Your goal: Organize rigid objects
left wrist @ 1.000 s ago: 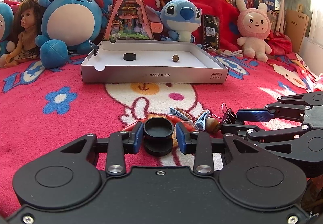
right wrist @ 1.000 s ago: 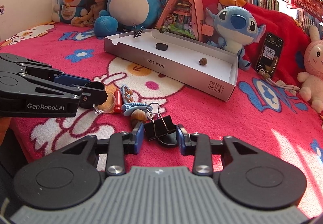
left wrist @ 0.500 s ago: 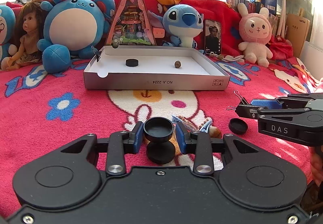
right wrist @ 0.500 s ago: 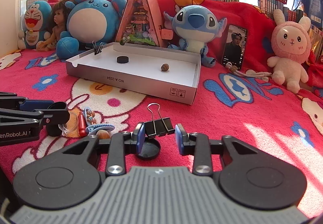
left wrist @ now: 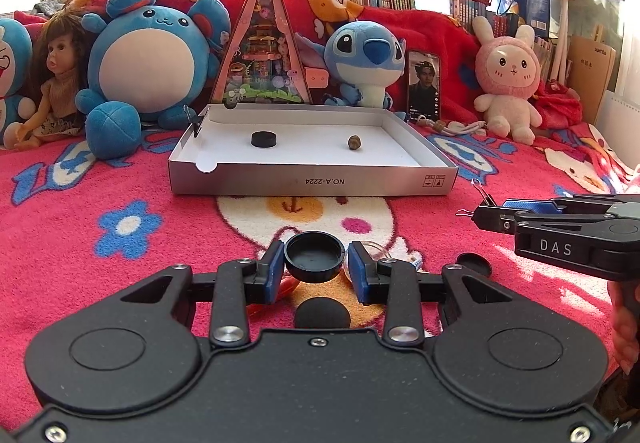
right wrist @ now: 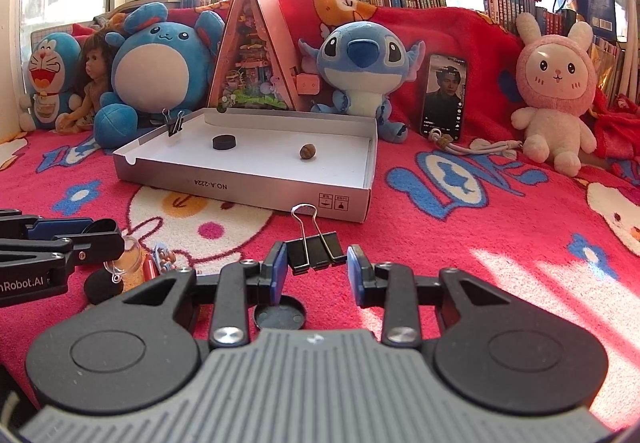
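Note:
My left gripper (left wrist: 315,267) is shut on a black round cap (left wrist: 314,256) and holds it above the blanket. My right gripper (right wrist: 316,267) is shut on a black binder clip (right wrist: 316,252), also held up; it shows at the right in the left wrist view (left wrist: 486,217). The white cardboard tray (left wrist: 312,179) lies ahead, holding a black puck (left wrist: 264,139), a brown nut (left wrist: 354,142) and a binder clip on its left wall (right wrist: 176,125). More black caps (right wrist: 280,317) (left wrist: 474,264), a small glass jar (right wrist: 126,261) and trinkets lie on the blanket below.
Plush toys, a doll (left wrist: 56,83), a triangular toy house (left wrist: 264,51) and a phone (left wrist: 423,85) line the back behind the tray. A cord (right wrist: 476,147) lies right of the tray. The red patterned blanket (left wrist: 100,223) covers everything.
Both grippers have lifted their objects off the blanket and moved up and toward the tray. The right gripper has swung to face the tray more squarely.

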The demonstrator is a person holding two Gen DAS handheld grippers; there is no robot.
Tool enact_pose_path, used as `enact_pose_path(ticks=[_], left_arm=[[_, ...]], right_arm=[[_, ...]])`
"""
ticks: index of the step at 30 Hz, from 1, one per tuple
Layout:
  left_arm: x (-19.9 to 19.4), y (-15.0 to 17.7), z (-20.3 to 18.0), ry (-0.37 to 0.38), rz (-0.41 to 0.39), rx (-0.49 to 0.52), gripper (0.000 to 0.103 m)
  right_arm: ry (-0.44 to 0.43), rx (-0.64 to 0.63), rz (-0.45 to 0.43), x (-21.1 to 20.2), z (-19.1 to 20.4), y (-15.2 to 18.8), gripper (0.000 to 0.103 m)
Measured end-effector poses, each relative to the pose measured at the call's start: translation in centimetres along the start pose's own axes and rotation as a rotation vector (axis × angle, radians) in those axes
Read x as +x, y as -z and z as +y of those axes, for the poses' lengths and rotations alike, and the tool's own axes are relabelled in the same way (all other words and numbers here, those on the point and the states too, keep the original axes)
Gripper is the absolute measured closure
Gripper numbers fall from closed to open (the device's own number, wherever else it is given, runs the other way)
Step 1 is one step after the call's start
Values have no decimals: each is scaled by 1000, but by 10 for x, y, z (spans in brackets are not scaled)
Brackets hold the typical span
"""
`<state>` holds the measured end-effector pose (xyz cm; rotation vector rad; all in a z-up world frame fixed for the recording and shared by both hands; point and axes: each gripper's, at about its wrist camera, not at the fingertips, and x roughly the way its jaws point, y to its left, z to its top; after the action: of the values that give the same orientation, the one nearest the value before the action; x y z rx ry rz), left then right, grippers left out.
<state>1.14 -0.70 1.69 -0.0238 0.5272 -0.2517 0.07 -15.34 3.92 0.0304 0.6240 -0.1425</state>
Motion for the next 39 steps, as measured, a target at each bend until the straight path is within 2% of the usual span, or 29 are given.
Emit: enact_pose_path(ticks=[14, 25, 33, 39], left_arm=[[3, 13, 3, -17, 60, -5, 70], [-8, 16, 5, -13, 48, 3, 65], [-21, 21, 7, -22, 48, 55, 64], [-20, 18, 11, -2, 59, -2, 62]], right_arm=[[-9, 25, 18, 0, 0, 5, 65], [-16, 24, 30, 1, 3, 7, 65], [-18, 28, 40, 3, 4, 8, 65], [-22, 27, 40, 4, 6, 8, 65]])
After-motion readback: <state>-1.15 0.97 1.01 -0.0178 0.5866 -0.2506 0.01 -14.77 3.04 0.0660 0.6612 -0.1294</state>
